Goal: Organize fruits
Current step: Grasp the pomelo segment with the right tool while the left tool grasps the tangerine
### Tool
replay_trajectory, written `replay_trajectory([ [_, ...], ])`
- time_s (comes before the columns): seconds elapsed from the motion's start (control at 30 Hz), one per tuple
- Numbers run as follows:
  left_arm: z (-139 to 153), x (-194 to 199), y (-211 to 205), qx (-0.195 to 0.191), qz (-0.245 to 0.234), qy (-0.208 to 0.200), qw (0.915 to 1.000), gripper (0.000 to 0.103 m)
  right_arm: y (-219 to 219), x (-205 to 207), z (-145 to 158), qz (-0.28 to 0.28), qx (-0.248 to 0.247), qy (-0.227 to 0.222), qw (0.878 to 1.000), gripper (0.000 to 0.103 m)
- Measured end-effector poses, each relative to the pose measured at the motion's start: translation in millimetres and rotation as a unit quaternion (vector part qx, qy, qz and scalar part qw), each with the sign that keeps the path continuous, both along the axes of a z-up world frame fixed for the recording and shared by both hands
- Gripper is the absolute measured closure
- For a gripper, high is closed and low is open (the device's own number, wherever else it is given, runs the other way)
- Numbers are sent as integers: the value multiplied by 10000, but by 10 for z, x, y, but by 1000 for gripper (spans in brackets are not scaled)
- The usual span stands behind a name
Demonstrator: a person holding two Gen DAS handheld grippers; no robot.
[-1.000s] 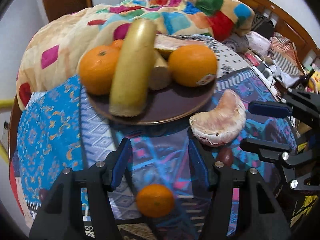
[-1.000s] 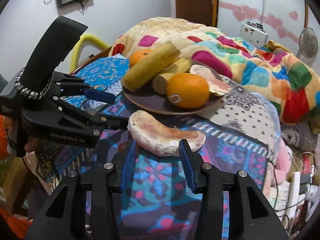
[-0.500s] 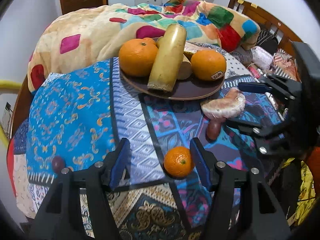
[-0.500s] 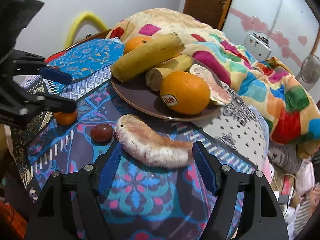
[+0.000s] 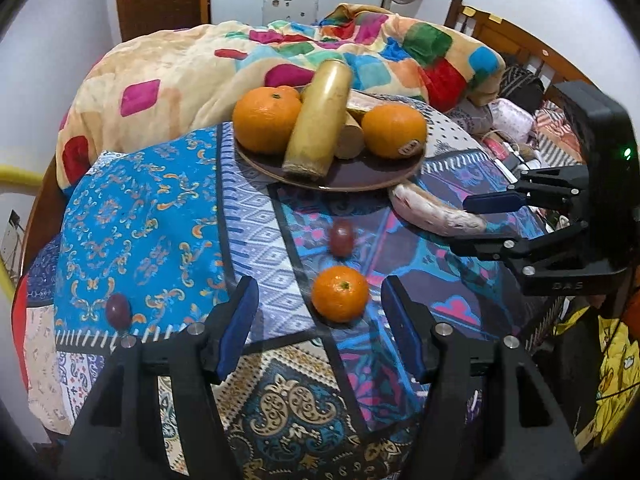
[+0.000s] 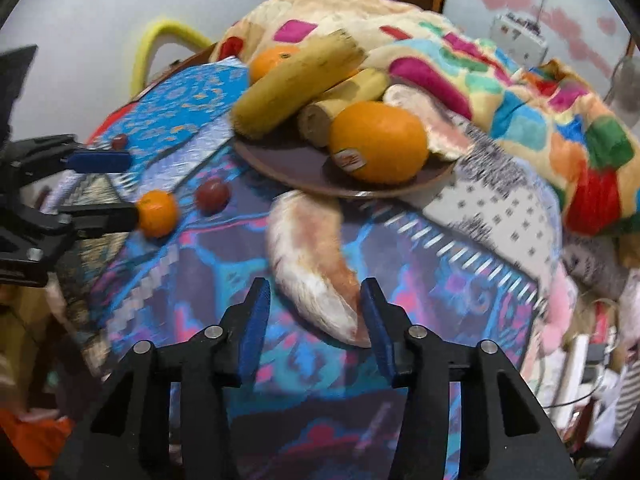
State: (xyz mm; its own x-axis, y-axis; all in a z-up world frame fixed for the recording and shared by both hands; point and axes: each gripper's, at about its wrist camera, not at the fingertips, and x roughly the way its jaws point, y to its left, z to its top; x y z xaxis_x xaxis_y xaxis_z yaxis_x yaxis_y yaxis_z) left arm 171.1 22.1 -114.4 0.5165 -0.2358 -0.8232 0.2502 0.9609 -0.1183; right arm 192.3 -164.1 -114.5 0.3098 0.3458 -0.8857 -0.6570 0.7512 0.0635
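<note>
A brown plate (image 5: pixel 360 178) holds two oranges (image 5: pixel 266 124), two yellow banana pieces (image 5: pixel 318 120) and a pomelo wedge. A small mandarin (image 5: pixel 340 293) lies on the cloth just ahead of my open left gripper (image 5: pixel 320 326). A red grape (image 5: pixel 341 239) lies behind it, another grape (image 5: pixel 118 311) at the left. A peeled pomelo segment (image 6: pixel 316 264) lies in front of the plate (image 6: pixel 288 168); its near end sits between the fingers of my right gripper (image 6: pixel 316 328), which is open around it. The right gripper also shows in the left wrist view (image 5: pixel 472 222).
The patterned cloth (image 5: pixel 160 208) covers a bed or table whose edge falls away near both grippers. A colourful blanket (image 5: pixel 248 56) is heaped behind the plate. Clutter and a wooden headboard (image 5: pixel 516 40) stand at the right.
My left gripper has pulled back, so the mandarin now lies ahead of its fingers. My right gripper has moved forward and narrowed around the near end of the pomelo segment.
</note>
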Motion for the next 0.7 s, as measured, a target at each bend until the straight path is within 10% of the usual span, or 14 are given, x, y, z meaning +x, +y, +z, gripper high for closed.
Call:
replay_trajectory([
  [0.7, -209, 74, -146, -177, -107, -3, 9998, 70, 108, 128, -138, -355, 416, -382, 9978, 66],
])
